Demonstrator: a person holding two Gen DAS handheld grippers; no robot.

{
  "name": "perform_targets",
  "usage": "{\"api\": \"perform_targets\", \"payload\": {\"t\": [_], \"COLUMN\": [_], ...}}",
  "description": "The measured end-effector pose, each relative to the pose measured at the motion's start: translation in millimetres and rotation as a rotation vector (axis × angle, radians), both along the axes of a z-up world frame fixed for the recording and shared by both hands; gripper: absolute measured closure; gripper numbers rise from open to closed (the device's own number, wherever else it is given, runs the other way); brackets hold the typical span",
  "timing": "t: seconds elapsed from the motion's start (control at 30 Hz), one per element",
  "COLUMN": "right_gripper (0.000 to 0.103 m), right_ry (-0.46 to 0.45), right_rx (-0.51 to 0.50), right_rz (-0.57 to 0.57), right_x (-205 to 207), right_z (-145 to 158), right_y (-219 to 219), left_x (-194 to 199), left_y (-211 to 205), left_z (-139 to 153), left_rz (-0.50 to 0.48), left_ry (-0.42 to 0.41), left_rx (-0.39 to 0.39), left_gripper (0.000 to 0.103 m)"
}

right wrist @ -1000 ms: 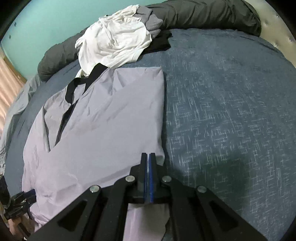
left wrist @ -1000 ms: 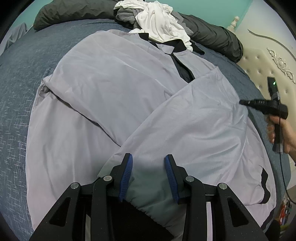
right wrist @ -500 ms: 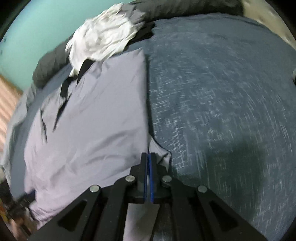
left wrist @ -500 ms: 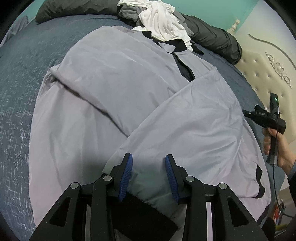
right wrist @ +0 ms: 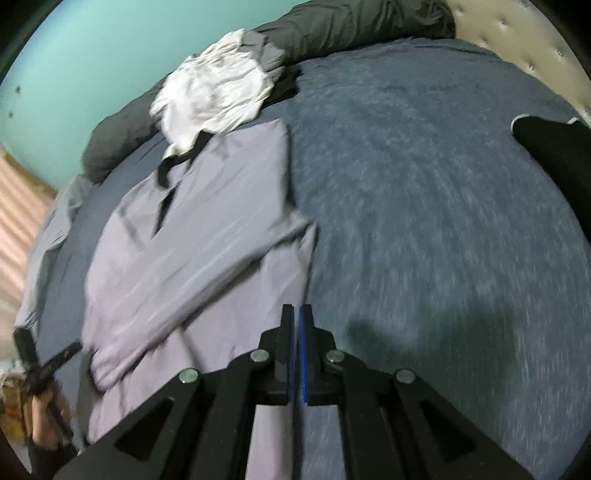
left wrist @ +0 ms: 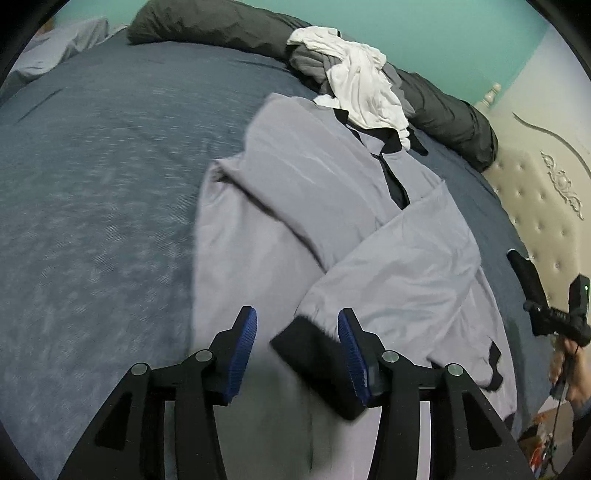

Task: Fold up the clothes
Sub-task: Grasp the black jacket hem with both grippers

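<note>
The soft, floppy grey shirt (left wrist: 332, 192) lies on the bed (left wrist: 103, 177); left hand-held gripper (left wrist: 297, 345) gapes wide around its black cuff (left wrist: 310, 347), a good hold, and the right hand-held gripper (right wrist: 296, 354) is pinched together, maybe on the hem.

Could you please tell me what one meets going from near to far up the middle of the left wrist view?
Left gripper → black cuff → folded lilac sleeve → black collar placket → white garment → dark grey duvet roll → teal wall.

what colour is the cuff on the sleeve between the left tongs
Black, on a pale lilac-grey sleeve; the cuff shows best in the left wrist view.
</note>
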State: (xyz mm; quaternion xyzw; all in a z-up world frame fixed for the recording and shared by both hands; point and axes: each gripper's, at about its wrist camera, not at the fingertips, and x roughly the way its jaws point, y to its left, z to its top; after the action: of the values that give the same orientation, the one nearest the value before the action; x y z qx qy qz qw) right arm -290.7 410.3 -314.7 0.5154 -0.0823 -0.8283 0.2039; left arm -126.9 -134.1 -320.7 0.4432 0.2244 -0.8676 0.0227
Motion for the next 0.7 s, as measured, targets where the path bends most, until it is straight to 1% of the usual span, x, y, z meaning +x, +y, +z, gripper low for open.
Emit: {"api": "perform_targets", "payload": {"t": [0.1, 0.17, 0.2, 0.23, 0.27, 0.3, 0.37, 0.5, 0.7], "right_gripper": [0.099, 0.094, 0.086, 0.074, 0.069, 0.067, 0.067, 0.055, 0.055], "right_ry": [-0.022, -0.045, -0.057, -0.07, -0.083, -0.094, -0.12, -0.175, -0.23], "right_rx": [0.006, 0.003, 0.003, 0.003, 0.004, 0.004, 0.004, 0.011, 0.006], "right_rz": [0.042, 0.063, 0.072, 0.08, 0.089, 0.098, 0.111, 0.125, 0.113], "right_x": [29, 45, 54, 62, 71, 80, 96, 123, 148], "right_z": [6, 7, 6, 6, 5, 4, 1, -11, -26], "right_y": [1, 1, 1, 2, 2, 3, 5, 11, 19], "left_x": [24, 45, 55, 67, 76, 84, 97, 111, 132], "left_y": [-1, -3, -4, -4, -4, -4, -3, 0, 5], "left_z": [8, 10, 7, 5, 2, -1, -7, -16, -29], "left_rz": [-0.024, -0.035, -0.036, -0.036, -0.035, -0.035, -0.037, -0.037, -0.037], "left_ry": [-0.039, -0.074, -0.095, -0.116, -0.136, -0.153, -0.181, -0.197, -0.22], "left_rx": [-0.03, -0.033, -0.029, -0.029, -0.029, -0.028, -0.014, 0.029, 0.093], "left_gripper": [0.051, 0.047, 0.046, 0.046, 0.046, 0.046, 0.046, 0.046, 0.046]}}
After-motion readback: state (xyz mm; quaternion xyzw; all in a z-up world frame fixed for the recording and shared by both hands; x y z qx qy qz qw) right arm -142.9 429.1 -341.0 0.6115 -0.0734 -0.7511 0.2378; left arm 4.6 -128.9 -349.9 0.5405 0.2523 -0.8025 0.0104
